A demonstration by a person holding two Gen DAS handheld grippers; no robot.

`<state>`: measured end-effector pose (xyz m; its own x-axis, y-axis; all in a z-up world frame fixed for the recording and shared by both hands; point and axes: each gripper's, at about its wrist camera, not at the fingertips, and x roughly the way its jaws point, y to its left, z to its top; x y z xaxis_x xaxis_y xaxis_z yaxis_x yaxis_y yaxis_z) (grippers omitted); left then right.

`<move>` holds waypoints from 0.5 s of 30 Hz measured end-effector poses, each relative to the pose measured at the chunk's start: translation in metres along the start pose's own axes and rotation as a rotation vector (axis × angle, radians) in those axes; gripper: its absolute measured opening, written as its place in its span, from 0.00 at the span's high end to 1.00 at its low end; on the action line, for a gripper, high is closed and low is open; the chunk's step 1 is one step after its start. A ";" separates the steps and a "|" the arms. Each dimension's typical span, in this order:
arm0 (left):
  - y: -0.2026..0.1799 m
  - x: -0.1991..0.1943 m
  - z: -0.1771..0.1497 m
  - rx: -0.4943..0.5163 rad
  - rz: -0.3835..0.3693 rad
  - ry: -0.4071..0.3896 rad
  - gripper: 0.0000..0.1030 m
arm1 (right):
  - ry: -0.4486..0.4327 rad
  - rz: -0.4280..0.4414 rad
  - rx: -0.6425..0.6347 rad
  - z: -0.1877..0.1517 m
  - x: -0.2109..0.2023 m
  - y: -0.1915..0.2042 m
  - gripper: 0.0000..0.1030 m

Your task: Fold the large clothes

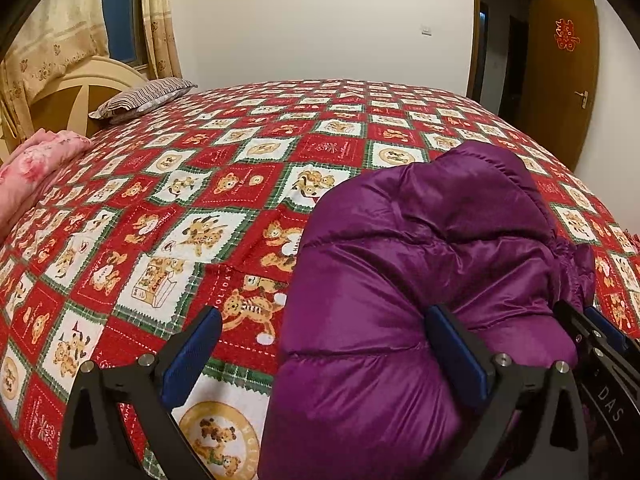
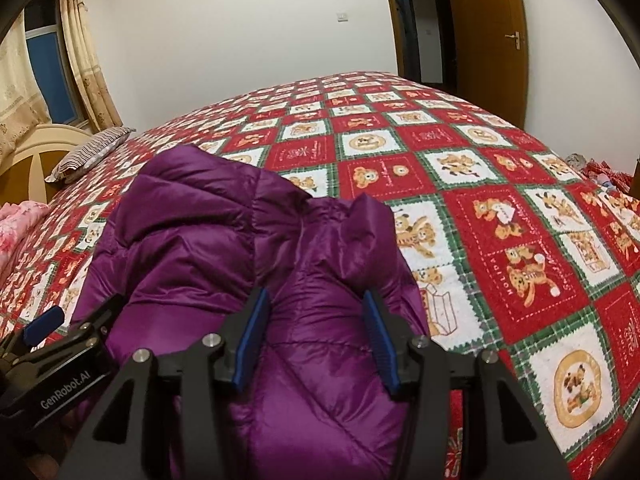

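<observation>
My right gripper (image 2: pixel 316 340) straddles the jacket (image 2: pixel 224 248), fingers half apart, not pinching. My left gripper (image 1: pixel 320 356) is wide open at its left edge.

Left gripper (image 1: pixel 320 352) jaws spread wide astride purple jacket's (image 1: pixel 420 272) edge.

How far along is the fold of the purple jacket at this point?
Done: the purple down jacket already lies bunched into a thick, compact bundle on the bear-print bedspread. In hand: the right gripper has jaws apart around a puffy ridge of it, grip unclear; the left gripper is open at the bundle's edge, one finger over bare bedspread. Left: flattening and squaring the bundle, which looks lumpy and uneven.
</observation>
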<state>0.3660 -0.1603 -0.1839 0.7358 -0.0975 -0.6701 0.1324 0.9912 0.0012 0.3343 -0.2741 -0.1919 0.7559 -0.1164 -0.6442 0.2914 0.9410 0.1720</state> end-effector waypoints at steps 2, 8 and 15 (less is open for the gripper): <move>0.000 0.000 0.000 0.000 -0.001 0.003 0.01 | 0.001 -0.002 0.000 0.000 0.001 0.000 0.49; 0.001 0.003 0.003 -0.002 -0.027 0.034 0.01 | 0.012 -0.001 0.003 0.001 0.003 -0.002 0.47; 0.030 -0.047 0.000 0.022 -0.072 -0.003 0.01 | 0.002 -0.002 -0.021 0.004 -0.024 -0.009 0.35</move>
<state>0.3360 -0.1261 -0.1523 0.7258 -0.1686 -0.6669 0.1994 0.9794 -0.0306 0.3159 -0.2814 -0.1755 0.7539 -0.1173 -0.6464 0.2804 0.9473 0.1551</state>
